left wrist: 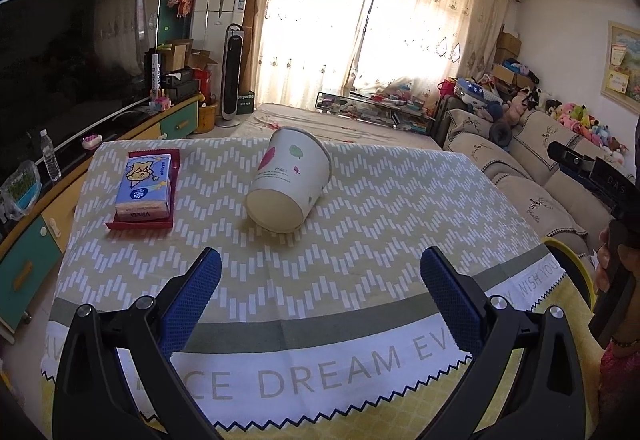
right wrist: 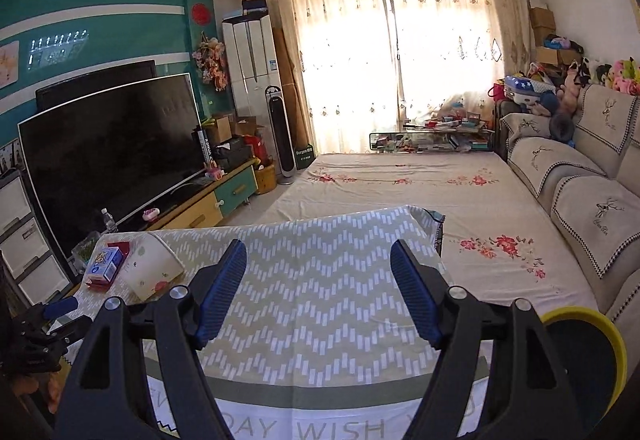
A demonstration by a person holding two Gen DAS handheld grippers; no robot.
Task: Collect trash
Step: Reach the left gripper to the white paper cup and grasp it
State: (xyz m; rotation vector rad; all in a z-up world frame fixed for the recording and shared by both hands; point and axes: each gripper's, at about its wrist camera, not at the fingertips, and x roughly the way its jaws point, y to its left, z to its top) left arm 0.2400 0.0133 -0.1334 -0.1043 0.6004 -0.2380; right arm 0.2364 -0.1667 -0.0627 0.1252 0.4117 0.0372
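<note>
paper cup (left wrist: 289, 179) tipped over mid-frame on desk (left wrist: 360, 240); left tongs (left wrist: 320, 268) and right tongs (right wrist: 319, 260) spread, empty. approach step; next: close left on cup.

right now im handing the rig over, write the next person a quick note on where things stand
Left gripper: open, empty, over the near part of the table, aimed at the paper cup.
Right gripper: open, empty, over the table's right side.
Paper cup lies tipped on its side mid-table. Tissue pack sits on a red wrapper to the cup's left.
A yellow-rimmed round object, possibly the bin, is at the table's right edge.
Done: nothing picked up yet.
Left: grab the cup, likely the wrapper, and bin them.
</note>
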